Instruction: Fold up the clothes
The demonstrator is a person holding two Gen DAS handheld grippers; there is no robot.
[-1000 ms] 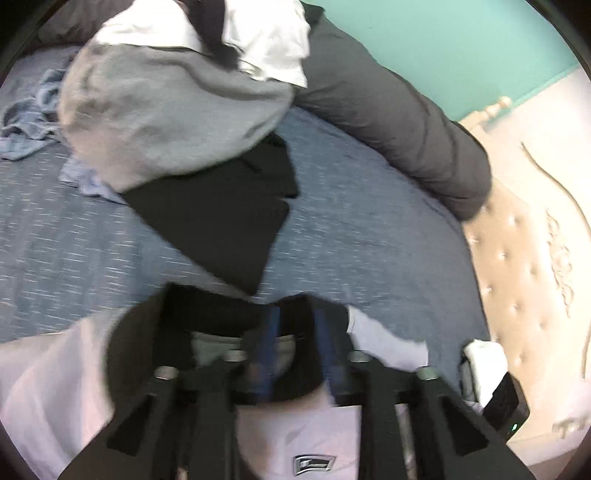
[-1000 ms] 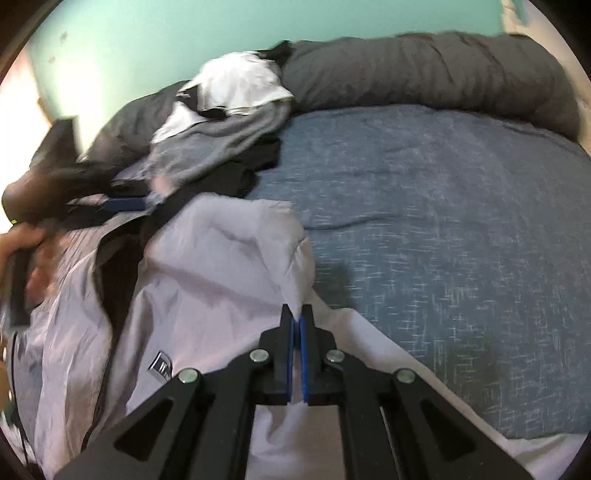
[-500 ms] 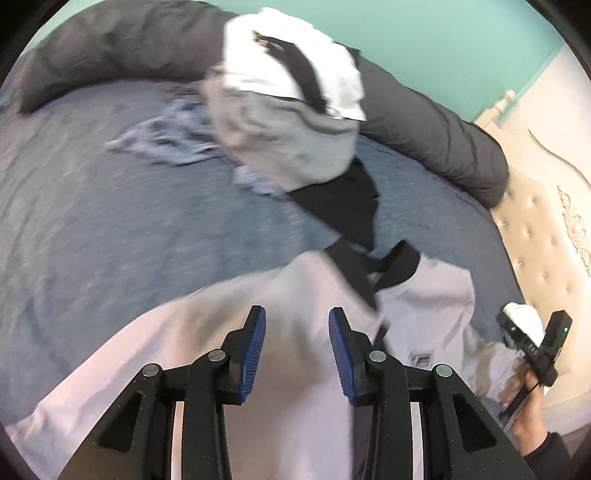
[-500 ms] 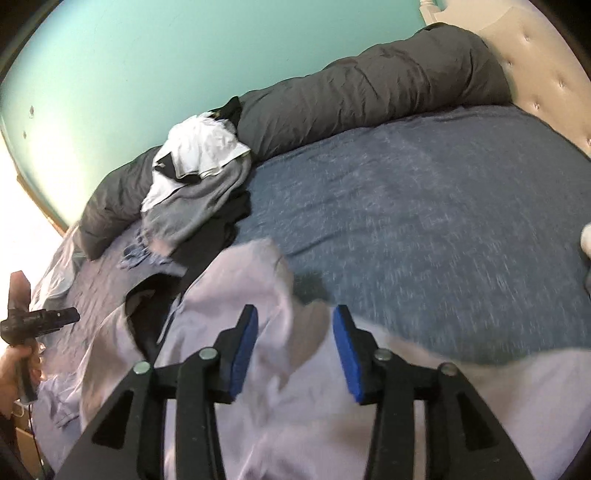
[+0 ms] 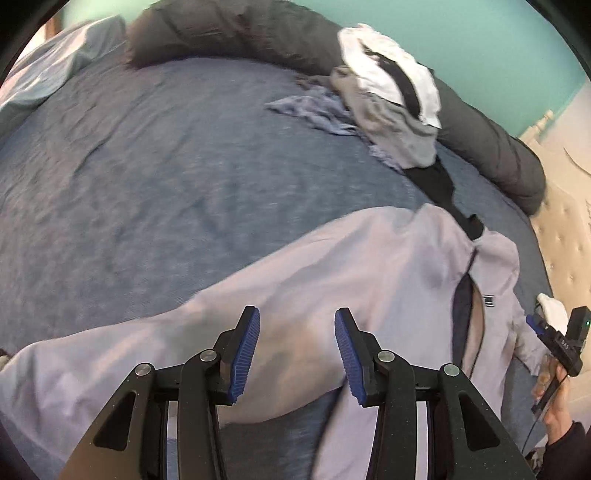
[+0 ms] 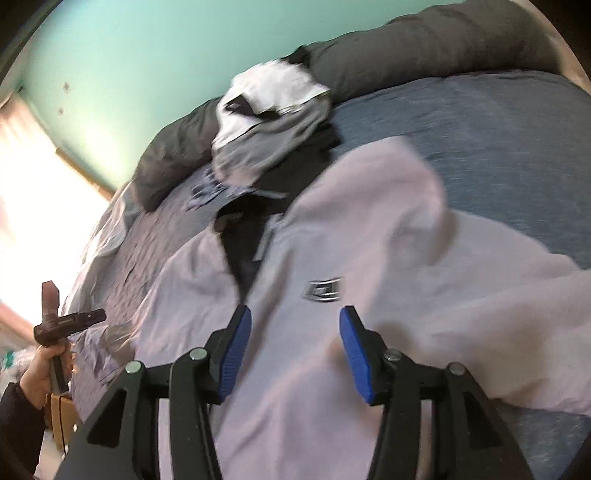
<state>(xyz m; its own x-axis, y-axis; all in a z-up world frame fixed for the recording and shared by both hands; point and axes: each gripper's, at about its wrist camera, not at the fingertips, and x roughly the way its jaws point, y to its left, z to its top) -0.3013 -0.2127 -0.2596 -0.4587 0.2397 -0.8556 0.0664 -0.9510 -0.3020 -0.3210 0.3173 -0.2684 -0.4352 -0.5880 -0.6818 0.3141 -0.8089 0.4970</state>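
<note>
Pale jacket spread across a blue bed, both grippers released

The left gripper point(image 5: 297, 354) hovers over the pale lilac jacket point(image 5: 369, 280), jaws opening, nothing between its pads; the right gripper point(image 6: 295, 350) likewise, jaws opening above the jacket's chest logo point(image 6: 322, 290). A pile of unfolded clothes point(image 5: 391, 99) sits far right against the dark bolster point(image 5: 236, 33).

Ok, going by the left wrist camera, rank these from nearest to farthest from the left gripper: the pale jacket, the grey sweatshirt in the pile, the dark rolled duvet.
From the left gripper, whose jaws are opening with nothing pinched:
1. Pale jacket, spread right under the fingers.
2. Grey sweatshirt, upper right, in the clothes pile.
3. Dark rolled duvet, along the bed's far edge behind the pile.
</note>
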